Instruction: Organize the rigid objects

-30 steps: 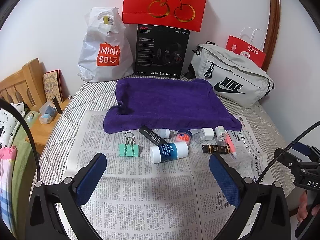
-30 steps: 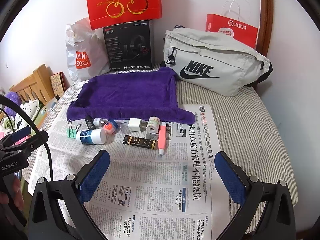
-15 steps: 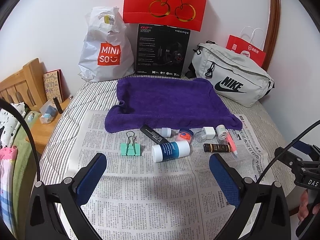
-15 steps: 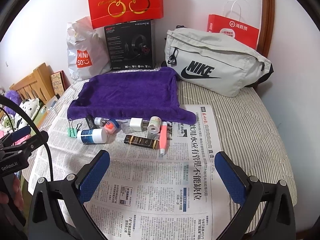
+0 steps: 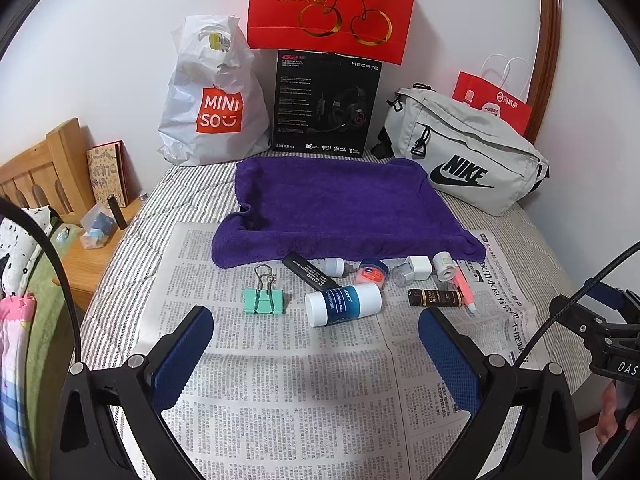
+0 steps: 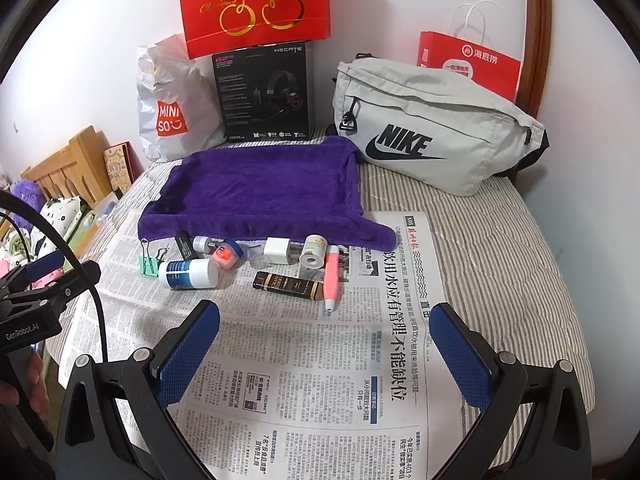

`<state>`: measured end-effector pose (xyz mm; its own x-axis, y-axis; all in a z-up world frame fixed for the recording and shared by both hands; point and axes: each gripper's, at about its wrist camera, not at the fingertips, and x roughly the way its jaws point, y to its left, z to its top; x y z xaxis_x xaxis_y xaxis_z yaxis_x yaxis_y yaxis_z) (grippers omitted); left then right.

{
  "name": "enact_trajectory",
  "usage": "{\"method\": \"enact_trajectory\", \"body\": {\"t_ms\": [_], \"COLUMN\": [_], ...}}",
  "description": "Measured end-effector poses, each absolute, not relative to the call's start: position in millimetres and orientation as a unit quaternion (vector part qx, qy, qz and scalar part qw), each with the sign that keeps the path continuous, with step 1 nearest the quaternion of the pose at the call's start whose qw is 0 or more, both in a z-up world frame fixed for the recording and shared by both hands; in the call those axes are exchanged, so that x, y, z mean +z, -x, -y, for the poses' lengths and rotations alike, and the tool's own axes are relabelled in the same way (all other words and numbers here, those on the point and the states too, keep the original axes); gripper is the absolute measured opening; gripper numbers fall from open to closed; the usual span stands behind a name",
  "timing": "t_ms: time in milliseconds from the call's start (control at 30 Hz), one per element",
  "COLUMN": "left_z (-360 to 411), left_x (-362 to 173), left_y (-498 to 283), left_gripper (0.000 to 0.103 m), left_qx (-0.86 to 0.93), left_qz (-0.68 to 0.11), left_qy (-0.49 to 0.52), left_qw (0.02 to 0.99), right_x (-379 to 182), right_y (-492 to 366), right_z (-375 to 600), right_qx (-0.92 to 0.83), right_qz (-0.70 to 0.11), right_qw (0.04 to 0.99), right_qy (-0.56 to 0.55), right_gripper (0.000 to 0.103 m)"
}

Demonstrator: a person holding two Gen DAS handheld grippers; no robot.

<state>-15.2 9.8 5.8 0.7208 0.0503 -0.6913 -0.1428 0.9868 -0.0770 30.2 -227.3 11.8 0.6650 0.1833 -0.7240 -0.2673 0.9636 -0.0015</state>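
Left gripper (image 5: 316, 344): lower frame of the left wrist view, blue-padded fingers (image 5: 182, 354) spread wide, nothing between them, held above the newspaper (image 5: 280, 400).

Right gripper (image 6: 324, 340): lower frame of the right wrist view, jaws equally wide apart, holding nothing, over the same newspaper.

Small items, in a loose row across the middle of the left wrist view, on the newspaper just below the towel's near edge:
- Green binder clip (image 5: 264, 298), left end, handles pointing up-frame.
- Black flat stick (image 5: 310, 272), lying diagonally.
- White bottle with blue label (image 5: 344, 304), on its side, centre, nearest the left gripper.
- Small white-capped vial (image 5: 335, 267), behind the bottle.
- Pink jar with blue lid (image 5: 373, 271).
- White charger cube (image 5: 418, 269), with a clear cap touching its left side.
- Small white roll (image 5: 444, 266).
- Black-and-gold tube (image 5: 436, 298), lying flat.
- Pink pen (image 5: 464, 288), right end, touching the tube.

Purple towel (image 5: 340, 208): spread flat, centre frame, bare.

Rear, against the wall, left to right: white Miniso bag (image 5: 214, 96), black headset box (image 5: 326, 104) with red gift bag (image 5: 332, 4) above, grey Nike bag (image 5: 464, 152), red paper bag (image 5: 494, 104).
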Motion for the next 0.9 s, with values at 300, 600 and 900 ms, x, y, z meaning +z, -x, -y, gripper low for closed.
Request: {"method": "enact_trajectory", "body": {"t_ms": [300, 600, 900], "left_z": [-10.3, -8.2, -6.1], "left_x": [6.8, 7.4, 8.2], "left_y": [15.4, 15.4, 13.0], "left_gripper": [0.103, 0.103, 0.103], "left_qx": [0.051, 0.051, 0.05], "left_qz": [-0.368, -0.37, -0.37], "left_qy": [0.06, 0.059, 0.059], "left_qw": [0.926, 0.926, 0.926], "right_x": [12.6, 13.3, 13.1], "right_y": [-30.2, -30.1, -30.0], "right_z": [227.5, 227.4, 228.7], "right_qx": [0.123, 0.124, 0.123], "right_qz": [-0.389, -0.391, -0.393], "right_qw": [0.911, 0.91, 0.91], "right_qy": [0.053, 0.053, 0.052], "right_gripper": [0.103, 0.103, 0.103]}}
